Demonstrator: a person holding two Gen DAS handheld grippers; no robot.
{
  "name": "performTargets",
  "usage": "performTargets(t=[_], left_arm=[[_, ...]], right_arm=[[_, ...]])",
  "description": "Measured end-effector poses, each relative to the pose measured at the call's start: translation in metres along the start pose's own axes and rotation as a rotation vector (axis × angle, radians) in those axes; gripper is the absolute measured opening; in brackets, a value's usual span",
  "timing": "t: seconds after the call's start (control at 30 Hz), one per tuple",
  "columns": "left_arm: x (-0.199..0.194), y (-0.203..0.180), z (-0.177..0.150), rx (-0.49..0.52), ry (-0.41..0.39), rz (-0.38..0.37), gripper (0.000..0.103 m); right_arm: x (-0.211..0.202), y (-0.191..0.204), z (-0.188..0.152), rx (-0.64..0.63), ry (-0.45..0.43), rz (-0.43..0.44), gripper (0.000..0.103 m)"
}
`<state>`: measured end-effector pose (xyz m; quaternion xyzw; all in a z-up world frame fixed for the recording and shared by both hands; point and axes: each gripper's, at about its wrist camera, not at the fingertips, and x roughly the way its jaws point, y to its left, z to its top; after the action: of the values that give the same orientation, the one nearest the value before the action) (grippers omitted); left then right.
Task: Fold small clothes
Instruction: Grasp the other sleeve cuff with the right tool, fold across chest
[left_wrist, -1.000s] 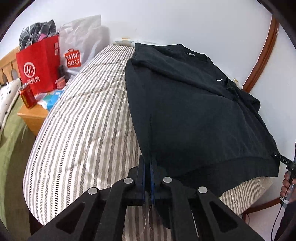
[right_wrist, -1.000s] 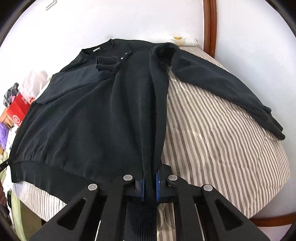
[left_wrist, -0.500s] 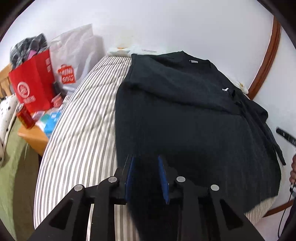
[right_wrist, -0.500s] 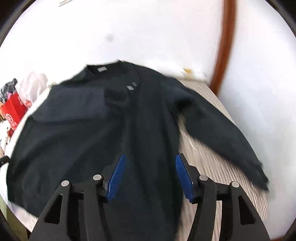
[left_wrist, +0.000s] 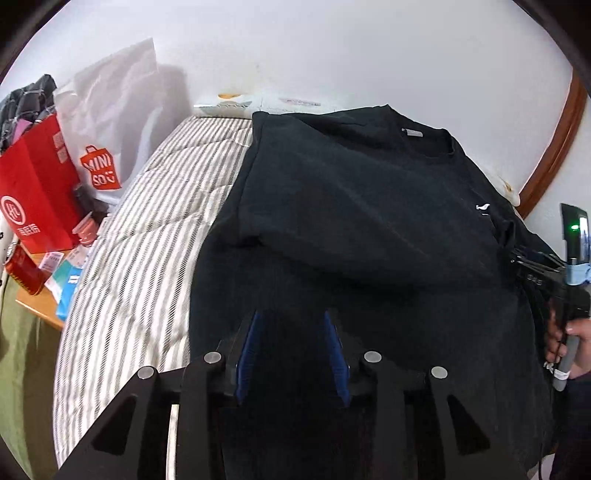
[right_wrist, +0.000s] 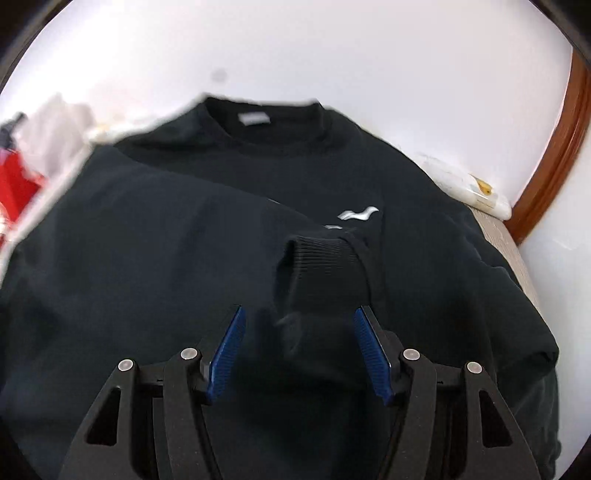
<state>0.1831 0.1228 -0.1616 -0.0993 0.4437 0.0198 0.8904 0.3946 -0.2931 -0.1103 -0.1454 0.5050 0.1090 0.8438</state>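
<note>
A black sweatshirt (left_wrist: 369, 236) lies front up on the striped bed (left_wrist: 147, 229), collar at the far end, with its left sleeve folded across the chest. It also fills the right wrist view (right_wrist: 155, 266), where a ribbed cuff (right_wrist: 325, 266) lies by the white chest logo (right_wrist: 358, 214). My left gripper (left_wrist: 291, 325) is open and empty over the lower body of the sweatshirt. My right gripper (right_wrist: 299, 321) is open and empty just before the cuff. The right gripper also shows at the right edge of the left wrist view (left_wrist: 535, 271).
A red paper bag (left_wrist: 33, 199) and a white Miniso bag (left_wrist: 107, 136) stand left of the bed. A wooden side table (left_wrist: 37, 306) holds a red can (left_wrist: 22, 271) and small packets. A white wall and a brown wooden frame (left_wrist: 550, 147) lie beyond.
Both grippers were shut on the sweatshirt's hem a second ago. They have let go, opened, and moved forward over the garment. The right gripper has moved up to the cuff.
</note>
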Motion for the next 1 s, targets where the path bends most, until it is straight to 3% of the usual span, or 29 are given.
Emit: performTargets(t=[0.03,0.1,0.17,0.27,0.47,0.57,0.67,0.87,1.0], left_arm=[[0.003,0.000,0.001,0.000,0.001,-0.004,0.034],[0.008,0.000,0.002,0.002,0.005,-0.003,0.034],[0.009,0.002,0.003,0.002,0.002,0.003,0.034],[0.010,0.006,0.003,-0.009,0.004,-0.003,0.034],[0.006,0.007,0.001,-0.008,0.002,0.000,0.034],[0.004,0.008,0.002,-0.017,0.003,0.002,0.034],[0.002,0.007,0.003,-0.017,0.009,0.001,0.034],[-0.008,0.007,0.007,0.000,-0.017,0.039,0.034],[-0.006,0.016,0.009,-0.021,-0.014,0.057,0.034]], right_arm=[[0.005,-0.003,0.001,0.010,0.002,-0.004,0.027],[-0.002,-0.018,0.001,0.049,-0.032,0.056,0.016],[-0.018,-0.035,-0.001,0.082,-0.080,0.050,0.015],[-0.034,-0.070,-0.005,0.145,-0.099,0.027,0.015],[-0.034,-0.128,-0.033,0.198,0.015,-0.118,0.021],[-0.047,-0.141,-0.035,0.217,-0.014,-0.122,0.021],[-0.055,-0.130,-0.032,0.196,-0.060,-0.065,0.035],[-0.052,-0.079,-0.013,0.140,-0.064,0.035,0.036],[-0.045,-0.034,0.010,0.050,-0.083,0.083,0.045]])
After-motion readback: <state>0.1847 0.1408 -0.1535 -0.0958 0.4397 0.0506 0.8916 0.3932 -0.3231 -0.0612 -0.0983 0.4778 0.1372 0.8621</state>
